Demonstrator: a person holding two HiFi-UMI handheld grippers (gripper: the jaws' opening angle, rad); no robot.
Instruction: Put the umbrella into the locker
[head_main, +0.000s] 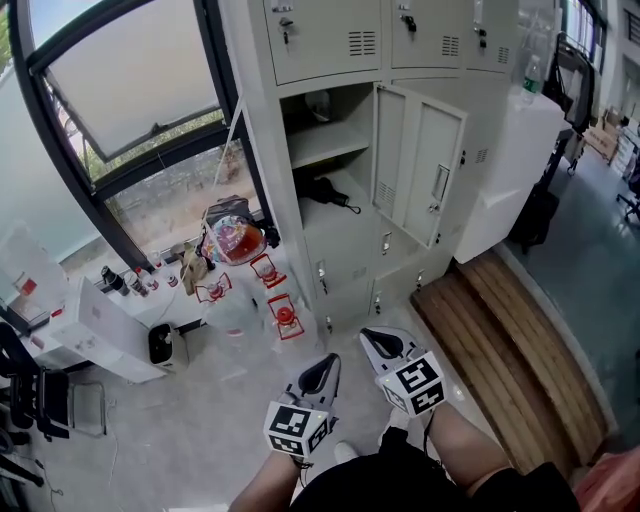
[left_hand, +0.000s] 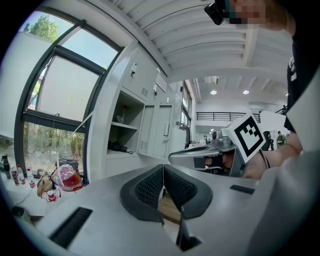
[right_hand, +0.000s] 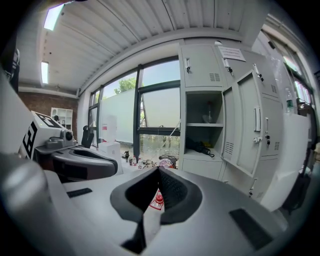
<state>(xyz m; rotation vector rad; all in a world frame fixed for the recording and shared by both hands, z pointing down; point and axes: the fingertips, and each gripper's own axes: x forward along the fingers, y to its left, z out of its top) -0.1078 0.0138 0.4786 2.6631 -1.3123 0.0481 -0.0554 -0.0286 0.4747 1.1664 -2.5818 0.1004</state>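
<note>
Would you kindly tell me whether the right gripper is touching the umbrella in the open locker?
Apart. The head view shows the right gripper low in the picture, jaws shut and empty, while the umbrella lies inside the locker, with floor between them.

Grey floor (head_main: 200, 430), tall dark-framed windows (head_main: 130, 75)

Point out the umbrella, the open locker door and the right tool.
umbrella (head_main: 325, 191), head view, on its black folded body.
open locker door (head_main: 425, 160), head view, on the panel above the handle.
right tool (head_main: 374, 340), head view, at its closed tips.
</note>
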